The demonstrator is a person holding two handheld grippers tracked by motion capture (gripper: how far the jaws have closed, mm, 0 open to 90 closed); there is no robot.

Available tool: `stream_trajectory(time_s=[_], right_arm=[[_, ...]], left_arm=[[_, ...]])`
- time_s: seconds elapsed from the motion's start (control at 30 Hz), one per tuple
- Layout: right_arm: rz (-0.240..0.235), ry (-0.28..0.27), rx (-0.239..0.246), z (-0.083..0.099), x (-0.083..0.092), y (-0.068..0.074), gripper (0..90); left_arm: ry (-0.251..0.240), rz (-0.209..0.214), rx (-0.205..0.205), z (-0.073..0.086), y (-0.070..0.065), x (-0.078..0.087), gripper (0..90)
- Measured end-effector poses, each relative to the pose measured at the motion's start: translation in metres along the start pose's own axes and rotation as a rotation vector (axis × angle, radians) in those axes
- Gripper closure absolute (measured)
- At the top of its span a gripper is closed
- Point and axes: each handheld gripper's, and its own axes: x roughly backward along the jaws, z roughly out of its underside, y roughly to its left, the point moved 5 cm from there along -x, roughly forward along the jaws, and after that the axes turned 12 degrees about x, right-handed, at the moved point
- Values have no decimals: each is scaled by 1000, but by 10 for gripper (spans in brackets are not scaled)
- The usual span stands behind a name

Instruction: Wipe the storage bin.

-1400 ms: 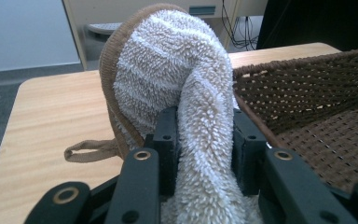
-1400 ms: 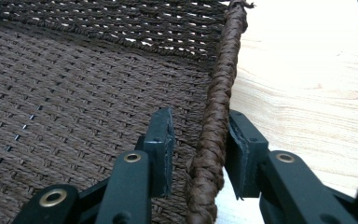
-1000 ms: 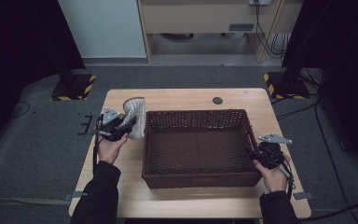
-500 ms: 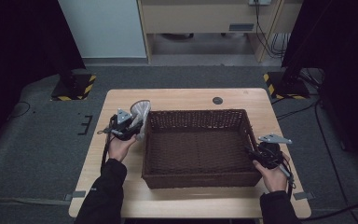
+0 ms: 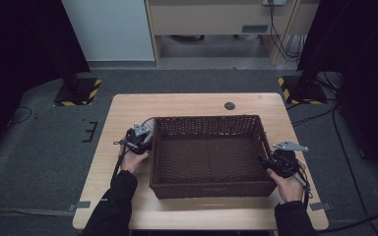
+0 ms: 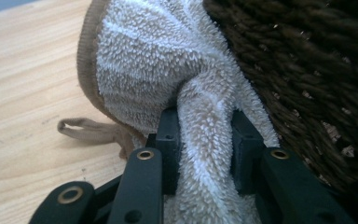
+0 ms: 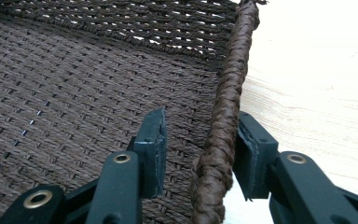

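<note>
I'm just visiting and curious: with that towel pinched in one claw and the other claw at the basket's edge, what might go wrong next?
Two risks, I'd guess. The left gripper pinches only a fold of the towel against the wicker basket wall, so the loops or its hanging tab could snag on the weave. The right gripper straddles the basket rim with jaws not visibly closed, so the basket could slide or tip if pushed.

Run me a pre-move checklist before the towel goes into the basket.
1. Left gripper shut on the towel: ok.
2. Towel clear of the basket wall: not ok, it presses against the weave.
3. Right gripper straddling the basket rim: ok; firmly clamped: cannot tell.
4. Basket floor free for the towel: ok.
5. Towel's loop off the table: not ok, it lies on the wood.
</note>
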Motion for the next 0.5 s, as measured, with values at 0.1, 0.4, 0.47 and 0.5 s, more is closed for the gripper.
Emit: stream_trajectory(time_s=[0.1, 0.4, 0.47, 0.5], right_arm=[[-5, 1, 1, 0, 0, 0, 571], [-3, 1, 0, 0, 0, 0, 568], [-2, 1, 0, 1, 0, 0, 567], [-3, 1, -1, 1, 0, 0, 567]], left_arm=[[-18, 28, 53, -4, 2, 6, 691], [-235, 159, 140, -49, -7, 60, 699], [-251, 155, 116, -53, -11, 64, 699], [-252, 153, 109, -53, -12, 64, 699]])
